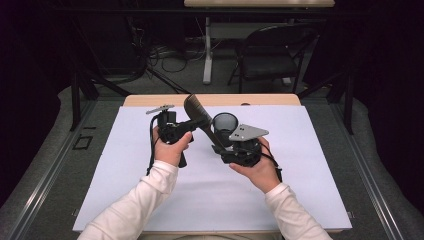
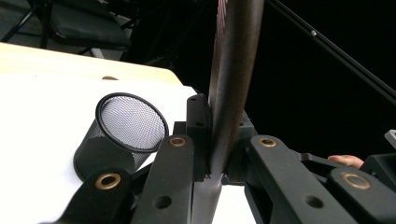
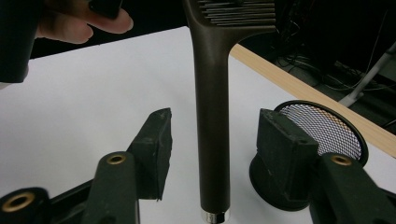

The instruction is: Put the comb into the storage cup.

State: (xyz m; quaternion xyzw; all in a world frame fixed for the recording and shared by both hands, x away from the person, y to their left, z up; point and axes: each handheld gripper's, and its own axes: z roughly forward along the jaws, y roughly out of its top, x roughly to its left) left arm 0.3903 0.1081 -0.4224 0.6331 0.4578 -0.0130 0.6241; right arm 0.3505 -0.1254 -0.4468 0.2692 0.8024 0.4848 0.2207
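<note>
Left tool (image 1: 186,125) clamps the brown comb (image 2: 229,88) at its spine, above the white counter (image 1: 125,165). Comb handle (image 3: 212,140) hangs between the right tool's (image 3: 212,154) spread jaws, apparently untouched. Mesh cup (image 1: 225,125) stands just beyond.

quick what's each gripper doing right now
Left gripper: shut on the brown comb, holding it up.
Right gripper: open, its jaws either side of the comb's handle, not touching it.
</note>
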